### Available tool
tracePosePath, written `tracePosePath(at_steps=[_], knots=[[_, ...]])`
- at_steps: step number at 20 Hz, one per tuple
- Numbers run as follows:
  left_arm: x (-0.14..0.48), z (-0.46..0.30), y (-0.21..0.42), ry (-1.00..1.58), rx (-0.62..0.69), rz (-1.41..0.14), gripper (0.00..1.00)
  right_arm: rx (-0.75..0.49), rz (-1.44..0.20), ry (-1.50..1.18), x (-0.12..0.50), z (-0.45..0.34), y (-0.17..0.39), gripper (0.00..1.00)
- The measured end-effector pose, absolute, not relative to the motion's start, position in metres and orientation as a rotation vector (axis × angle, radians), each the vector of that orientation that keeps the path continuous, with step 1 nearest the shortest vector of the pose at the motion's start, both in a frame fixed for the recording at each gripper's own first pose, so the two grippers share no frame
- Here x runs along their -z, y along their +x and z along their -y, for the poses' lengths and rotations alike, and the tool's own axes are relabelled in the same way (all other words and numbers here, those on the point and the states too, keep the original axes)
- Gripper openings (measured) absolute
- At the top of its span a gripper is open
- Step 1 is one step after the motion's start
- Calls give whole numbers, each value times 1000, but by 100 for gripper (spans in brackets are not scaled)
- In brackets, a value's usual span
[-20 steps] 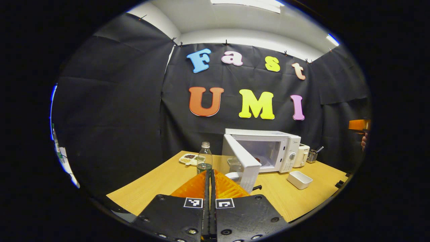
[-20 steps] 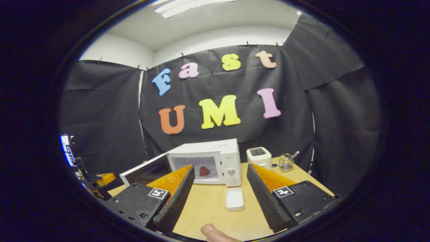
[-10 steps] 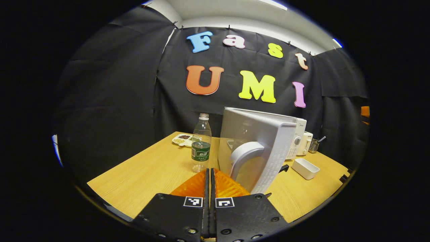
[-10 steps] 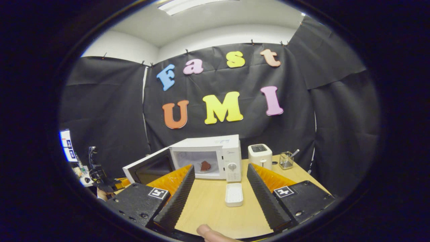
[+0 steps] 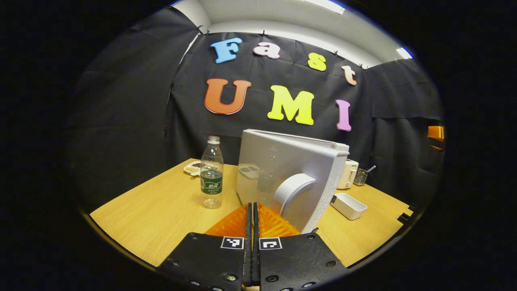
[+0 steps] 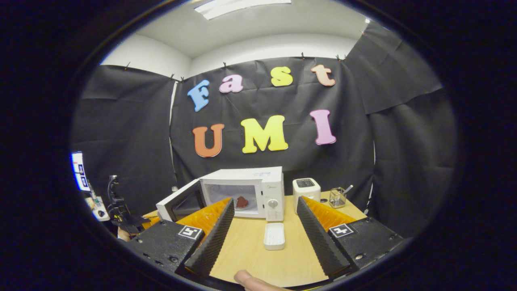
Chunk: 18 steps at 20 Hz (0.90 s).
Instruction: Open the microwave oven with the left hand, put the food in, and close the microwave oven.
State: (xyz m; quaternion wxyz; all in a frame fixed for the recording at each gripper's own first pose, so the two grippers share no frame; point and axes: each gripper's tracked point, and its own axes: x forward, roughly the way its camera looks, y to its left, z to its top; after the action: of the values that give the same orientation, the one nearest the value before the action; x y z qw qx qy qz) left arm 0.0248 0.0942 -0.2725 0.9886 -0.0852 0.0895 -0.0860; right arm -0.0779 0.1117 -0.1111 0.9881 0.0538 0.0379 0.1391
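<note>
Behind the microwave door [image 5: 288,178], the left gripper [image 5: 253,206], fingers pressed together, has moved closer, apparently to push it closed over the food [image 6: 242,201]; the right gripper [image 6: 264,216] hangs spread.

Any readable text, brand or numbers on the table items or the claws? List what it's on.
No text reads clearly.
Water bottle label: print too small to read.
Microwave oven: mark above the dial and marks on its top are blurred.
Left claw and right claw: black-and-white square tags, patterns rather than words.
</note>
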Motion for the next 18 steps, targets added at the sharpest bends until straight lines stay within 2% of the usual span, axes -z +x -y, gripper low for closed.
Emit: tracePosePath(at_steps=[1,2,3,5,6,7,8,17,18], knots=[[273,-87,26,-173,182,-181,0,-276,-73,107,110,-110,-79,87],[274,-80,29,-173,190,-184,0,-274,-71,105,110,-108,-80,87],[275,-72,32,-173,199,-187,0,-272,-69,101,110,-107,-80,99],[275,-57,36,-168,224,-185,0,-269,-68,88,110,-104,-80,99],[277,-49,39,-165,237,-187,0,-261,-67,86,110,-100,-80,87],[279,-40,44,-164,248,-193,0,-255,-65,90,110,-96,-81,87],[280,-33,47,-160,260,-198,0,-255,-63,94,110,-94,-82,99],[275,37,91,-116,367,-188,0,-244,-49,117,111,-66,-77,99],[275,44,99,-111,367,-186,0,-238,-50,123,112,-62,-75,87]])
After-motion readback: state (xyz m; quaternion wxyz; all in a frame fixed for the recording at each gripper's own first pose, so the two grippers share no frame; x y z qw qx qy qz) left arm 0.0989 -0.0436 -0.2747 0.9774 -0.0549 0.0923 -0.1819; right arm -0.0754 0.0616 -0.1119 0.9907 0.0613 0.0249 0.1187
